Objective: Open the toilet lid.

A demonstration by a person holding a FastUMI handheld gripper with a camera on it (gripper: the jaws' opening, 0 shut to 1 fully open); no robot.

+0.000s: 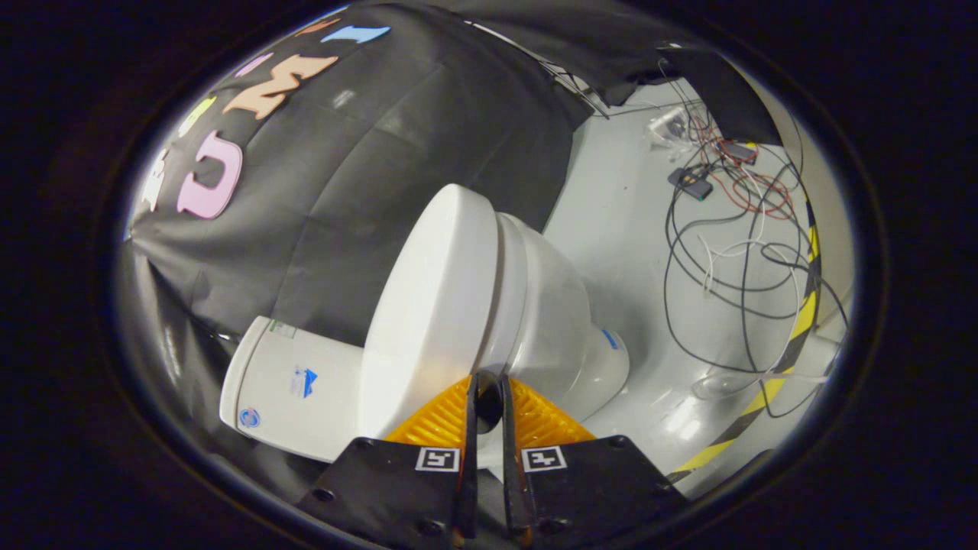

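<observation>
The booth's black cloth wall (pixel 367 183) takes up the far left of the scene, hanging in folds behind the toilet. To the right of it lies a pale grey floor (pixel 626 221), glossy where light reflects near the gripper.

The toilet (pixel 535 305) stands between wall and open floor, seen tilted in this view. Its white bowl narrows to a base that meets the floor on the right, with a small blue mark on the base. The toilet lid (pixel 435 305) is a broad, smooth white oval lying against the bowl's rim on the left side of the bowl, with only a thin seam between lid and seat. To the left of the lid, nearer the wall, is the white tank (pixel 290 382), which carries small blue stickers.

On the far right floor a tangle of black, white and red cables (pixel 726 229) loops loosely, with a few small dark boxes among them. A strip of yellow-and-black tape (pixel 795 328) runs along the floor edge on the right.

The gripper (pixel 489 393) is near, its fingers drawn close together with only a narrow slit between them. Their tips sit at the lid's near edge, where lid and bowl meet; whether they press on the lid's rim cannot be told.
</observation>
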